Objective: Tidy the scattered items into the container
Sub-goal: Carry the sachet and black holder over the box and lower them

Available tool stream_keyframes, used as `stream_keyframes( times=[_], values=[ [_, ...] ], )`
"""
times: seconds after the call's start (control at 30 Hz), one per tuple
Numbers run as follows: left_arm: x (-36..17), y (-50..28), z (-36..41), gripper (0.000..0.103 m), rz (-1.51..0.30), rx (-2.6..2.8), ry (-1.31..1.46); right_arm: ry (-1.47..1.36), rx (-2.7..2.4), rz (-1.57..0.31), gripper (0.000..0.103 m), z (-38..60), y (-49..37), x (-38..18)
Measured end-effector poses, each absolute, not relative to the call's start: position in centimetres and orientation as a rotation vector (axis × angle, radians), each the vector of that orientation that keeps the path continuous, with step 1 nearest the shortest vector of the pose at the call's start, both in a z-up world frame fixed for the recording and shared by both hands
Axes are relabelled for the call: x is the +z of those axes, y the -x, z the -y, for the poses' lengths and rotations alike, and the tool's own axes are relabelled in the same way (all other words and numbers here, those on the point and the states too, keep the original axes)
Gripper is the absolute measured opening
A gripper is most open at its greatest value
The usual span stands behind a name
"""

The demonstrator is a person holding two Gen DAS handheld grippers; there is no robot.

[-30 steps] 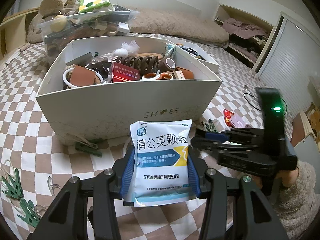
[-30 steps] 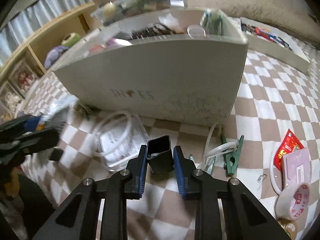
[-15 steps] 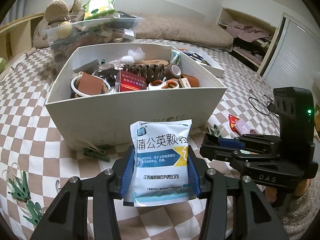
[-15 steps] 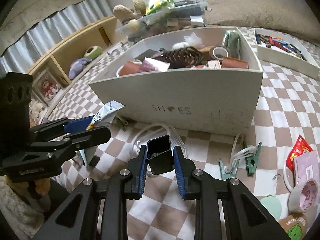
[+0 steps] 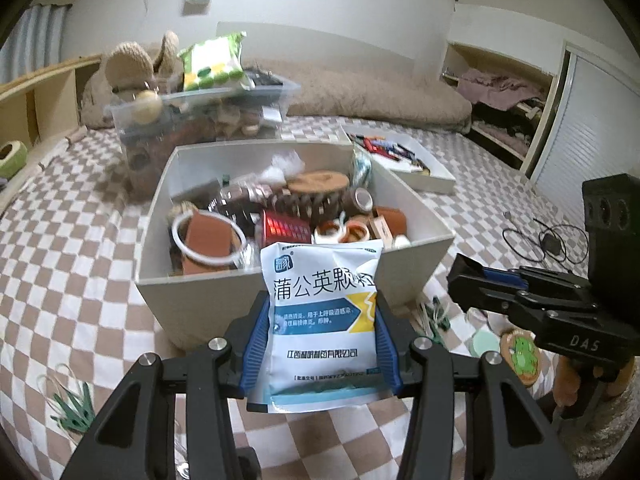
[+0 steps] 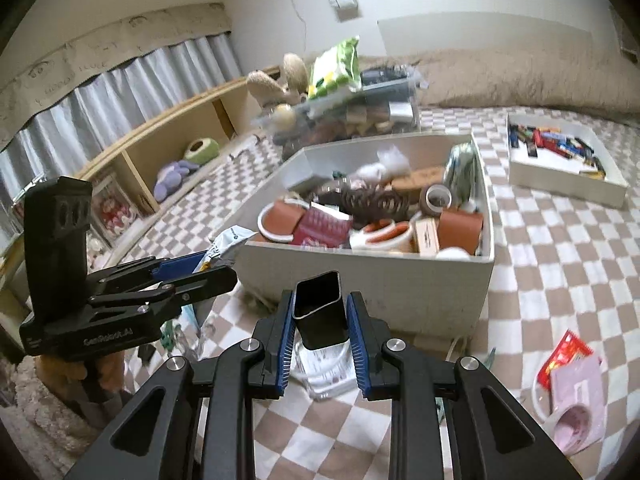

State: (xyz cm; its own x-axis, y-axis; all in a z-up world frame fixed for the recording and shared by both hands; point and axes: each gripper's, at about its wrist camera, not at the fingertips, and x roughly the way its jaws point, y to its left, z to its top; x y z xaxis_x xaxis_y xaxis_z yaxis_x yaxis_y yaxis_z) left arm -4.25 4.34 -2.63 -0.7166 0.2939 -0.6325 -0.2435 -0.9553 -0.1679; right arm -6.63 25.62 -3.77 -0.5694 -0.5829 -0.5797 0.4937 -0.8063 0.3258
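- While both hand-held grippers hang above a checkered bedspread, each one carries an item in front of a large white box.
- Left gripper: its blue-padded jaws are clamped on the two side edges of a white and blue sachet printed with Chinese characters. The sachet stands upright between the pads, and its top edge overlaps the near wall of the box in the left wrist view.
- Right gripper: its jaws are pressed narrowly against a small black rectangular cup, open end up and tilted slightly. The cup sits just in front of the box's near wall in the right wrist view.
- The white box rests on the bedspread and is already crowded: a brown hair claw, a red packet, rolls of tape and brown leather pieces lie inside.
- Loose items on the bedspread: green clothes pegs at lower left, a pale green round disc and a round frog coaster to the right of the box, a red wrapper and pink tape roll further right.
- Behind the box stands a clear plastic bin with a green snack bag on top; a shallow white tray of small items lies off to the right.
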Motion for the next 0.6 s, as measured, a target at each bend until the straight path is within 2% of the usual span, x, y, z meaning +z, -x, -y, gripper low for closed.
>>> stream_keyframes(
  times=[0.6],
  values=[
    [4.6,7.4,-1.4,0.048,0.162,2.784,0.8,-0.77,-2.38,0.256,0.026,-26.9,10.2,2.3]
  ],
)
